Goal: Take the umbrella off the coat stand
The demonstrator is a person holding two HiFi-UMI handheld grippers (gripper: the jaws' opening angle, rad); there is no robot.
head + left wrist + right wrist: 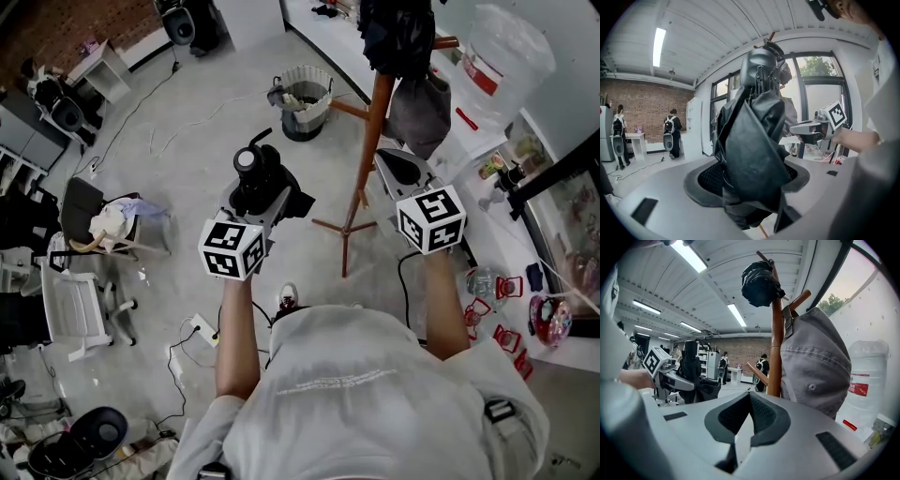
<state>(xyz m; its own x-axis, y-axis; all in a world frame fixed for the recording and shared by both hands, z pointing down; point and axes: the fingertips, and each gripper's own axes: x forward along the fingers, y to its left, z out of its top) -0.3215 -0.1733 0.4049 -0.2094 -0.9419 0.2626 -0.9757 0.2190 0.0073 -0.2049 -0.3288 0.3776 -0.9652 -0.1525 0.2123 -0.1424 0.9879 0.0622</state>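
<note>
A black folded umbrella [255,173] stands upright between the jaws of my left gripper [270,199], a short way left of the wooden coat stand [373,122] and apart from it. In the left gripper view the umbrella [754,131] fills the middle, with my left gripper [751,183] shut on its crumpled fabric. My right gripper [398,165] hovers beside the stand's pole, its jaws together and empty. In the right gripper view my right gripper [749,420] faces the pole [776,357], where a grey cap [815,362] and a black bundle [761,284] hang.
A lined waste bin [305,103] stands behind the stand's tripod feet [345,230]. Chairs [84,309] and cables clutter the floor at left. A big water bottle [506,47] and small red items [497,314] sit along the white ledge at right. Two people stand far off [670,129].
</note>
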